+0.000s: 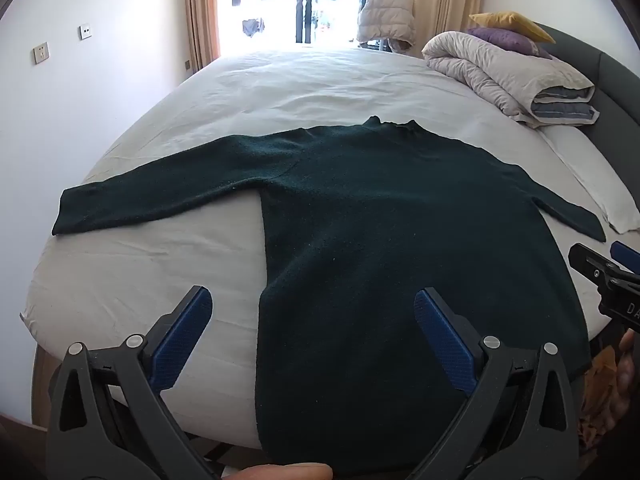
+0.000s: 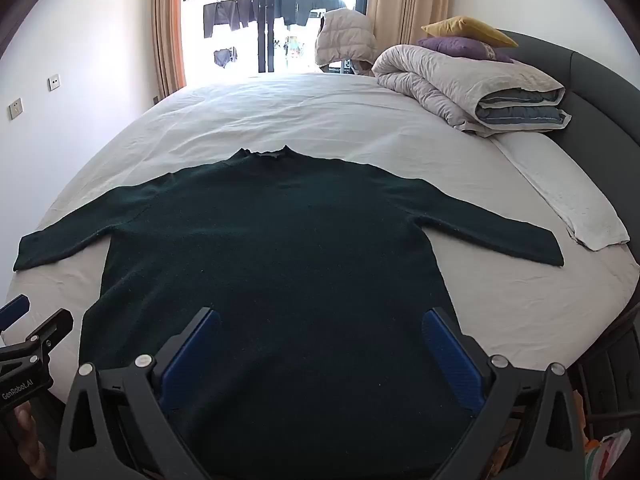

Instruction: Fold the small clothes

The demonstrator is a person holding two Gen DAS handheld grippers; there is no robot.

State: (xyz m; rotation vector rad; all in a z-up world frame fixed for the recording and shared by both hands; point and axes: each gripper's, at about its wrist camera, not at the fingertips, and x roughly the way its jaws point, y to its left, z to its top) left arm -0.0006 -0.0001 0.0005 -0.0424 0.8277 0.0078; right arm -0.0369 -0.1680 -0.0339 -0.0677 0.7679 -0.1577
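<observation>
A dark green sweater (image 1: 380, 220) lies flat on the white bed (image 1: 280, 80), sleeves spread out to both sides, collar at the far end. It also shows in the right wrist view (image 2: 288, 248). My left gripper (image 1: 314, 308) is open and empty above the sweater's near left hem edge. My right gripper (image 2: 322, 328) is open and empty above the near hem's middle. The right gripper shows at the right edge of the left wrist view (image 1: 600, 264); the left gripper shows at the left edge of the right wrist view (image 2: 24, 320).
A folded grey duvet (image 2: 468, 84) with a purple pillow (image 2: 460, 48) and a yellow pillow (image 2: 468, 26) sits at the bed's far right by the dark headboard (image 2: 600, 80). A white pillow (image 2: 572, 208) lies along the right edge. A window (image 2: 272, 16) is behind the bed.
</observation>
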